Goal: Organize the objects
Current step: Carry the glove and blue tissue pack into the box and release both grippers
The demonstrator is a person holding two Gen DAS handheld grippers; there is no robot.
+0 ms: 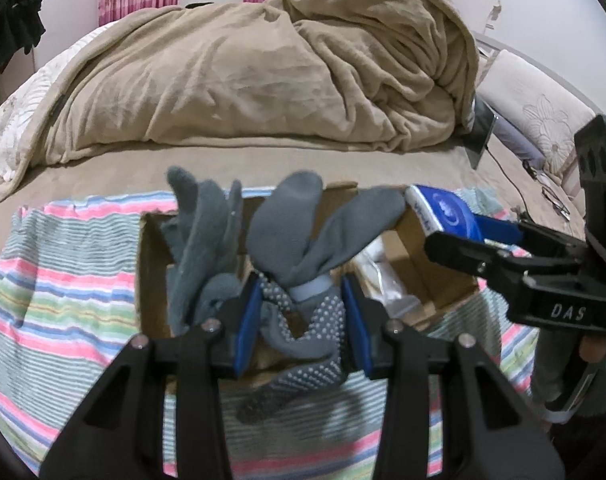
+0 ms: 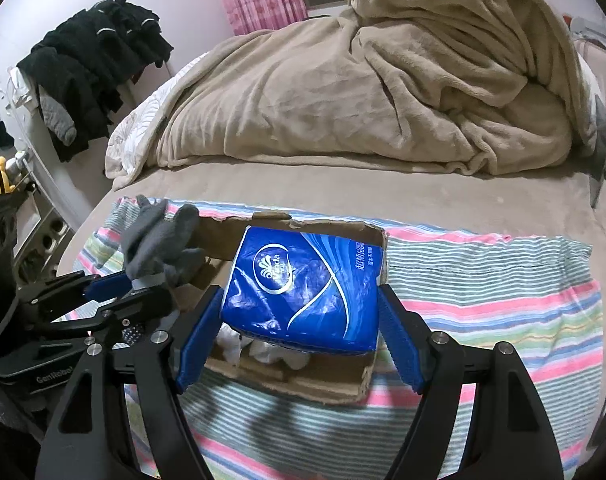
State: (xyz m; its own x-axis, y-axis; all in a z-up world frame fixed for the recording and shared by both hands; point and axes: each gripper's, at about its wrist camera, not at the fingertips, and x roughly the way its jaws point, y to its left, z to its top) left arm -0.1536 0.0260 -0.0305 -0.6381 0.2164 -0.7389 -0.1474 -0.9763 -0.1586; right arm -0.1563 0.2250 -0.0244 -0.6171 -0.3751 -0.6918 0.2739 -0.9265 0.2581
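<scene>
The left claw [image 1: 303,320] is clamping gray socks [image 1: 299,240] over the cardboard box [image 1: 155,280]; the right claw [image 2: 299,320] is gripping a blue tissue pack [image 2: 303,288] above it.

1. My work sat on a bed [image 2: 343,184] covered in a tan sheet, which ran from the near edge to the far wall.
2. A big tan blanket [image 1: 263,72] lay heaped across the far half of it, bunched highest toward the right.
3. A striped towel [image 2: 483,280], pink, green, blue and white, was spread flat on the near part of the sheet.
4. An open cardboard box [image 2: 327,384] rested directly on that towel, left of its middle in my right view.
5. At the far right, a floral pillow [image 1: 543,120] lay on the bed, with a dark cable [image 1: 511,176] trailing over the sheet near it.
</scene>
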